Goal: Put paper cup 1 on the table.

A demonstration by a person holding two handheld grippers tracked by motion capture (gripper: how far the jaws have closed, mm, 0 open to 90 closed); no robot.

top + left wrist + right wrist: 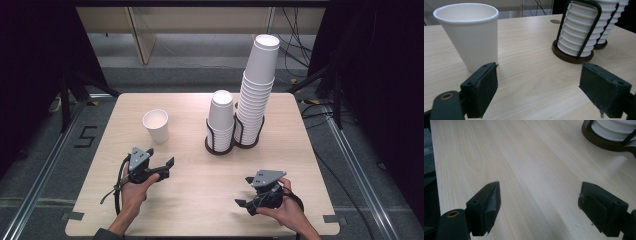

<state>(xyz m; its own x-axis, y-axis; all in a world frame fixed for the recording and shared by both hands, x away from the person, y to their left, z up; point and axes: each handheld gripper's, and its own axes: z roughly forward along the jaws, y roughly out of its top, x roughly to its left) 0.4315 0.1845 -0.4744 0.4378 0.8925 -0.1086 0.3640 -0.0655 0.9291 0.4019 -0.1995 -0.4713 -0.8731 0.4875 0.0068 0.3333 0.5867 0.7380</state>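
No brand, label or print can be read on any cup or holder; on the grey floor left of the bench a black marking shaped like the figure 5 [85, 136] shows in the high view.

The single white paper cup [156, 125] stands upright, mouth up, on the pale wooden bench [200, 200], towards its left side and well apart from the stacks. It is plain white with a rolled rim and tapers to its base.

The left gripper view brings this cup close: it stands just beyond the left jaw, outside the gap, not touched. The left gripper [539, 85] has its jaws spread wide with only bare bench between them. The same view shows the short stack of white paper cups in a black wire holder on a dark round base [576, 32], mouths down, with the taller stack [609, 27] behind it.

The high view alone shows the tall stack's full height and its lean.

The right gripper [539, 205] also stands wide open over bare wood, a dark holder base [604, 141] at the upper right corner of its view.
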